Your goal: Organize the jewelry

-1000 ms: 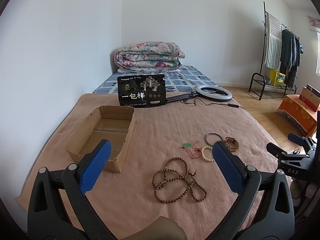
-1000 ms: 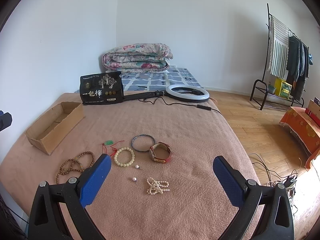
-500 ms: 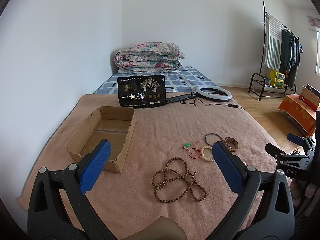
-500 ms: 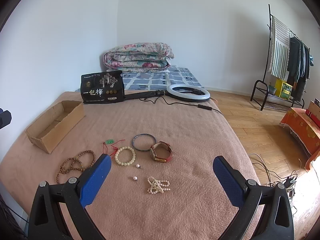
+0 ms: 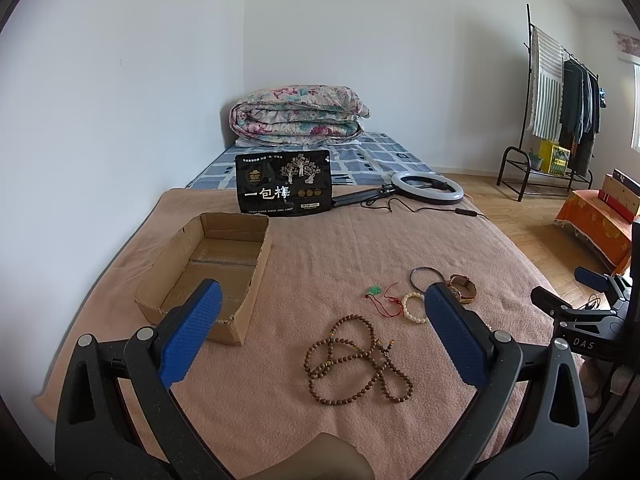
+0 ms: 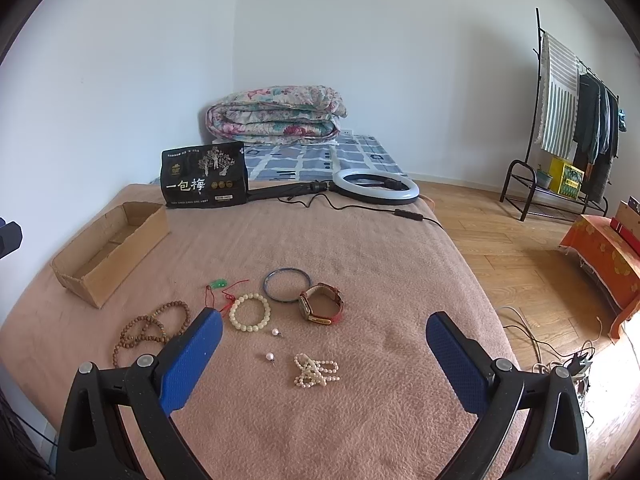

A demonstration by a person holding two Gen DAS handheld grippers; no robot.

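We hold our left gripper (image 5: 320, 320) spread wide above the wooden bead necklace (image 5: 357, 360), right of the cardboard box (image 5: 208, 268).

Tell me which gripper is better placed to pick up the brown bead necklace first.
Left. The left gripper is open with the brown bead necklace lying between its fingers, and the cardboard box sits just beside it. The right gripper, also open, faces the pearl strand; the necklace lies off past its left finger.

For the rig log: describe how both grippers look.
Left gripper and right gripper look alike: black plastic arms with silver bolts and triangular cut-outs, and textured blue pads on the fingers. From the left view, the right gripper's body reads "DAS".
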